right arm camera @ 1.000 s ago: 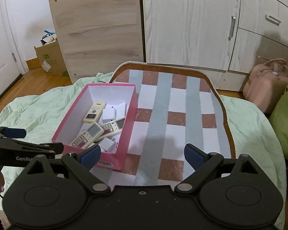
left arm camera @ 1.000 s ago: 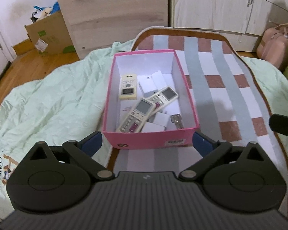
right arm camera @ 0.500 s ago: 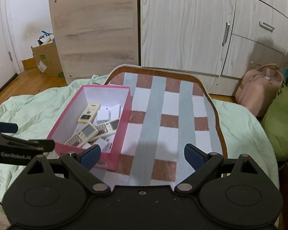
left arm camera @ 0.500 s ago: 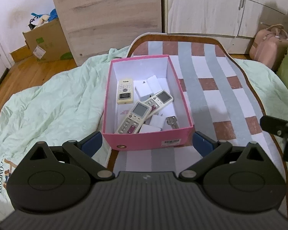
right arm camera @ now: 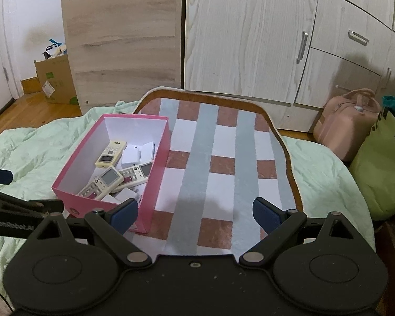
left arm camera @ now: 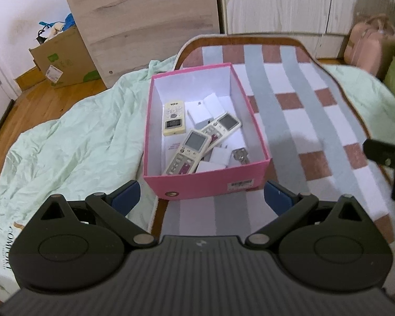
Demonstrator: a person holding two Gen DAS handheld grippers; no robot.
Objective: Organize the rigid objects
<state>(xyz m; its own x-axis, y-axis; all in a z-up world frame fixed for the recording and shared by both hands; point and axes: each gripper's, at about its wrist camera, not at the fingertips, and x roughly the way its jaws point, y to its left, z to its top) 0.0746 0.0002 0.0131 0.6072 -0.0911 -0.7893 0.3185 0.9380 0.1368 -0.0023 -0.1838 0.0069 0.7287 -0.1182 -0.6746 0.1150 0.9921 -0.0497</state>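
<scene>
A pink box stands on a checked mat on the bed. Inside lie three remote controls, one cream and two with grey screens, several white adapters and a key. The box also shows in the right wrist view, left of centre. My left gripper is open and empty, held back just before the box's near wall. My right gripper is open and empty above the mat, right of the box.
A pale green quilt covers the bed around the mat. Wooden wardrobes stand behind. A cardboard box sits on the floor at the far left. A pink bag and a green bag stand at the right.
Both grippers have drawn back and risen, so the box looks smaller and farther away. The box's contents have not moved. Both jaws stay open.
</scene>
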